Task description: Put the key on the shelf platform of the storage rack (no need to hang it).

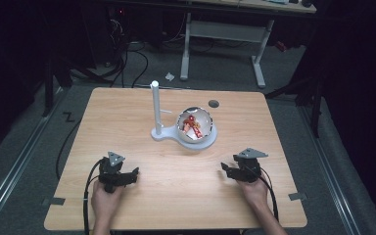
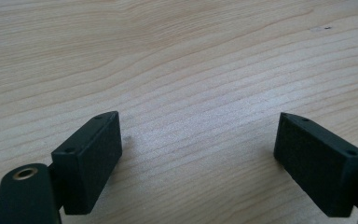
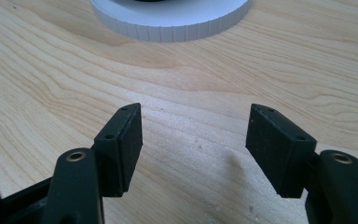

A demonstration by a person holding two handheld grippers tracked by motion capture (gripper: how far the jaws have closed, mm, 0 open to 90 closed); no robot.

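Observation:
A white stand with an upright white post sits in the middle of the wooden table. On it rests a shiny bowl holding red and white small items. My left gripper rests near the table's front left, held by a hand, open with bare wood between its black jaws. My right gripper rests near the front right, open too, nothing between its jaws. The stand's ribbed white base lies ahead of it in the right gripper view.
A dark round hole marks the table behind the bowl. Beyond the table stand a white desk frame and cables on the grey floor. Bare wood lies between the two grippers and in front of the stand.

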